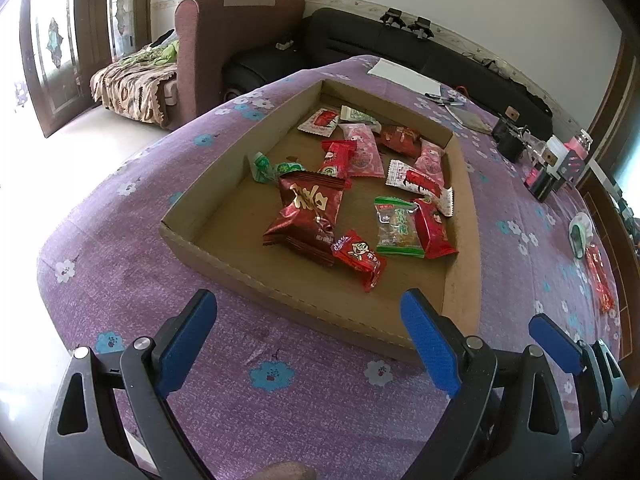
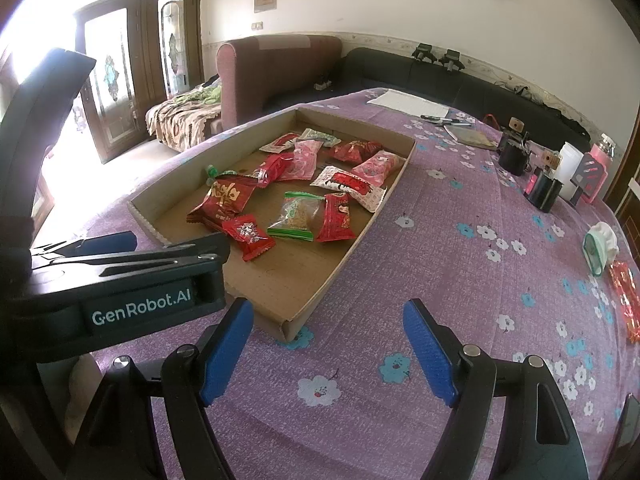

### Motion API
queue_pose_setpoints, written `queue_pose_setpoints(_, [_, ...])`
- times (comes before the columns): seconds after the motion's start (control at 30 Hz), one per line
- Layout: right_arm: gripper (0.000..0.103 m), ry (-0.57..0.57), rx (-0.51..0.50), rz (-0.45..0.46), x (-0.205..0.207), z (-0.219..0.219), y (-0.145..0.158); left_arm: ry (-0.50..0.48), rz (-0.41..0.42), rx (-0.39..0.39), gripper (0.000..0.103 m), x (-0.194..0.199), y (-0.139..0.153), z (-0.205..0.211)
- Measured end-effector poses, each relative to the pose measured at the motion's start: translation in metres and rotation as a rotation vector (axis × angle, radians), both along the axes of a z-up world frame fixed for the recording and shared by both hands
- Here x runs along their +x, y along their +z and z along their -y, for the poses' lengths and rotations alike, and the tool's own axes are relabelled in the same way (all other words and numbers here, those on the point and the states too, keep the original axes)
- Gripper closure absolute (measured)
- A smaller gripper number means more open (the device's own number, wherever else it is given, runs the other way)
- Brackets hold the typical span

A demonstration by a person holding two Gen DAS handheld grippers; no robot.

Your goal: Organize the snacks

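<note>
A shallow cardboard tray point(image 1: 240, 148) point(image 2: 312, 300) lies on the purple flowered tablecloth and holds several wrapped snacks: a big red packet point(image 1: 308, 212) point(image 2: 226, 200), a green-edged clear packet point(image 1: 398, 226) point(image 2: 298, 214), pink packets point(image 1: 362, 150) point(image 2: 378, 166) and small red ones point(image 1: 358, 258) point(image 2: 248, 234). One red snack point(image 1: 600, 276) point(image 2: 626, 300) lies outside the tray at the far right. My left gripper point(image 1: 310, 332) hangs open over the cloth just before the tray's near wall. My right gripper point(image 2: 328, 340) is open too, empty, beside the tray's near corner.
A green-and-white tape dispenser point(image 1: 580, 234) point(image 2: 598, 248) sits near the loose red snack. Black cups, a pink bottle and boxes point(image 2: 560, 176) stand at the back right, with paper and pens point(image 2: 408, 104) behind the tray. Sofas stand beyond the table.
</note>
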State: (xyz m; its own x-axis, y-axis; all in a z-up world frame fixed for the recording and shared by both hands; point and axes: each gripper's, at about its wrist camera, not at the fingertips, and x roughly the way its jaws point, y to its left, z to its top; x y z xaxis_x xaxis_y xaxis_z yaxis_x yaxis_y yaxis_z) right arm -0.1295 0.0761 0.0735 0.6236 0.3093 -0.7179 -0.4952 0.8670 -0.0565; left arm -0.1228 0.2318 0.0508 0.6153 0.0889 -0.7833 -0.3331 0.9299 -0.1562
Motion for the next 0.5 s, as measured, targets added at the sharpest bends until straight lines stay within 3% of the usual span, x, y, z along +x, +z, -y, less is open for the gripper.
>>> queue_pose_setpoints(0.5, [0.024,0.0,-0.001,-0.001,0.0004,0.0005,0.0008,0.003,-0.01,-0.008,0.009,-0.0007,-0.0027,-0.0006])
